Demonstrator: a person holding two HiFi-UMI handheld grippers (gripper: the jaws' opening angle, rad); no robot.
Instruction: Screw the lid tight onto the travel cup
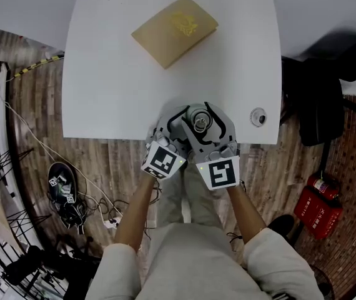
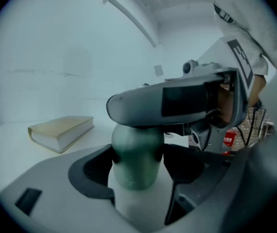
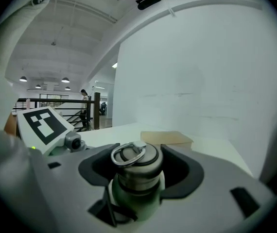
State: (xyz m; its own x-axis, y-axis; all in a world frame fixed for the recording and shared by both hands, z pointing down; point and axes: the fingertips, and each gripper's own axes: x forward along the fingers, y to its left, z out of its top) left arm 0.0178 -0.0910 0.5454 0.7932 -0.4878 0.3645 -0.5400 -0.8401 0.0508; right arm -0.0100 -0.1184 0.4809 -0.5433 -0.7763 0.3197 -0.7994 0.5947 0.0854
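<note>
Right claw [image 3: 138, 170] was clamped on ringed metal lid [image 3: 133, 154], left claw [image 2: 138, 173] on smooth green cup [image 2: 136, 157]; white table [image 1: 103, 74], plank floor [image 1: 103, 167].

Head view: the left gripper [image 1: 173, 129] and right gripper [image 1: 200, 119] hid the body of the green metal travel cup [image 2: 134, 166]. Left gripper view: the right gripper covered the round steel lid [image 3: 134, 160].

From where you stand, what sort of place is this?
Likely a lab or workshop in a large hall: a white table on wood flooring, loose cables and gear on the floor, red fire extinguishers, and a railing under ceiling lamps.
</note>
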